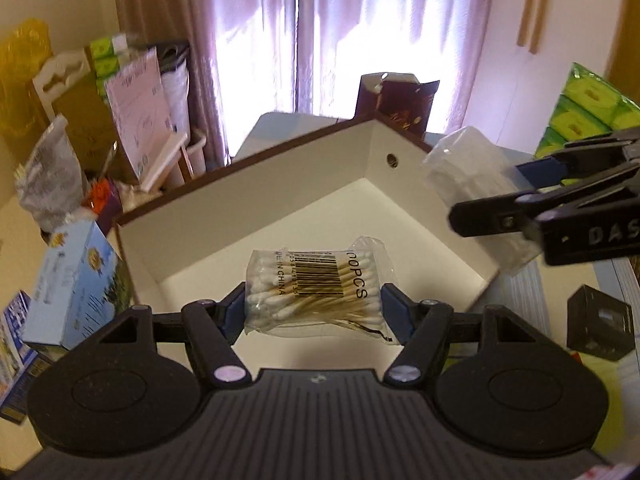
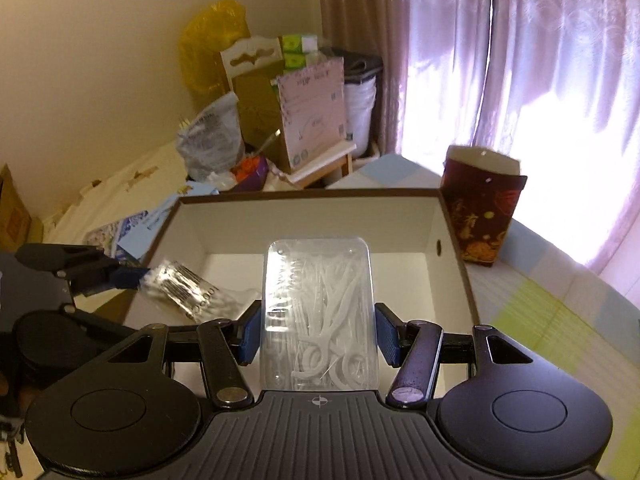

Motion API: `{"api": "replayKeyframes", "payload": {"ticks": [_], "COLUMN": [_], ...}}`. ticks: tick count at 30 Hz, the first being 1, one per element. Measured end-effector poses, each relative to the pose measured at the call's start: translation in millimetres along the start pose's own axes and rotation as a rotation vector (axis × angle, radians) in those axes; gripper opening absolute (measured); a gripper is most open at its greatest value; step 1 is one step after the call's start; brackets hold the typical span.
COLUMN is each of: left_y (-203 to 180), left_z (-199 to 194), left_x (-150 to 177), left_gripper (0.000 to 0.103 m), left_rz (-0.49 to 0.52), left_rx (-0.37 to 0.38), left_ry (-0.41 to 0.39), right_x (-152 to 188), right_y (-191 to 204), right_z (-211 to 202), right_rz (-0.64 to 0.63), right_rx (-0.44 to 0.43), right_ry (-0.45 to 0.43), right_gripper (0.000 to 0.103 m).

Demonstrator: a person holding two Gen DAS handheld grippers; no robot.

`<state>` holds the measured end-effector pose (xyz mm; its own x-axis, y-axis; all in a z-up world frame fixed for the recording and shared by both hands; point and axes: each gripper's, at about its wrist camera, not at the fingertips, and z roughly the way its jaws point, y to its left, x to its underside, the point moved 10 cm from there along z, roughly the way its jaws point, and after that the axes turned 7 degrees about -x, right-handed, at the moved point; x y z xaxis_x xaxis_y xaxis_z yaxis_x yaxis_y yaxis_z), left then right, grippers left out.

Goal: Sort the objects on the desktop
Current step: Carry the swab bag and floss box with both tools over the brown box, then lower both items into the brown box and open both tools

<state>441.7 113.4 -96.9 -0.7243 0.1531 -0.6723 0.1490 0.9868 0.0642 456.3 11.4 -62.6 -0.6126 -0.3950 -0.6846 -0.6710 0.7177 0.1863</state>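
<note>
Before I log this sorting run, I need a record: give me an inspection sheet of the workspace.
Surface: table under pale checked cloth.
Job's things: open white-lined box; cotton swab packet and clear floss-pick case, both held above the box interior.
Clutter: blue carton, black box, maroon paper bag.
Grippers: left gripper shut on the packet; right gripper shut on the case.
Cables: nothing seen.
Surroundings: lit curtains; piled bags and cartons in the corner.
</note>
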Motion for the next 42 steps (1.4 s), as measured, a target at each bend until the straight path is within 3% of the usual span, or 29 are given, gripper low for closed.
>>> {"api": "replayKeyframes", "payload": {"ticks": [10, 17, 22, 29, 31, 33, 42], "left_y": [12.6, 6.7, 6.8, 13.5, 17.1, 19.6, 15.5], "left_z": [77.3, 100.3, 102.8, 94.3, 92.9, 91.0, 79.8], "left_x": [29.7, 46.3, 47.4, 48.4, 46.4, 45.6, 36.7], "left_gripper": [0.066, 0.067, 0.072, 0.075, 0.079, 0.084, 0.087], "left_rz": [-0.130, -0.125, -0.129, -0.101, -0.096, -0.091, -0.084], "left_rx": [0.033, 0.060, 0.092, 0.072, 0.063, 0.058, 0.067], "left_ry": [0.248, 0.342, 0.369, 0.355, 0.352, 0.346, 0.314], "right_x": [24.7, 47.0, 53.1, 55.3, 56.5, 55.4, 48.4], "right_y": [-39.6, -60.2, -68.3, -56.2, -56.0, -60.7, -71.4], "right_z": [69.8, 98.6, 106.3, 108.9, 105.0, 100.0, 66.8], "right_rz": [0.088, 0.145, 0.159, 0.140, 0.125, 0.099, 0.060], "right_rx": [0.020, 0.049, 0.030, -0.049, -0.046, -0.005, 0.027], "right_ry": [0.156, 0.249, 0.289, 0.326, 0.322, 0.312, 0.244], "right_gripper": [0.054, 0.054, 0.054, 0.057, 0.065, 0.081, 0.096]}}
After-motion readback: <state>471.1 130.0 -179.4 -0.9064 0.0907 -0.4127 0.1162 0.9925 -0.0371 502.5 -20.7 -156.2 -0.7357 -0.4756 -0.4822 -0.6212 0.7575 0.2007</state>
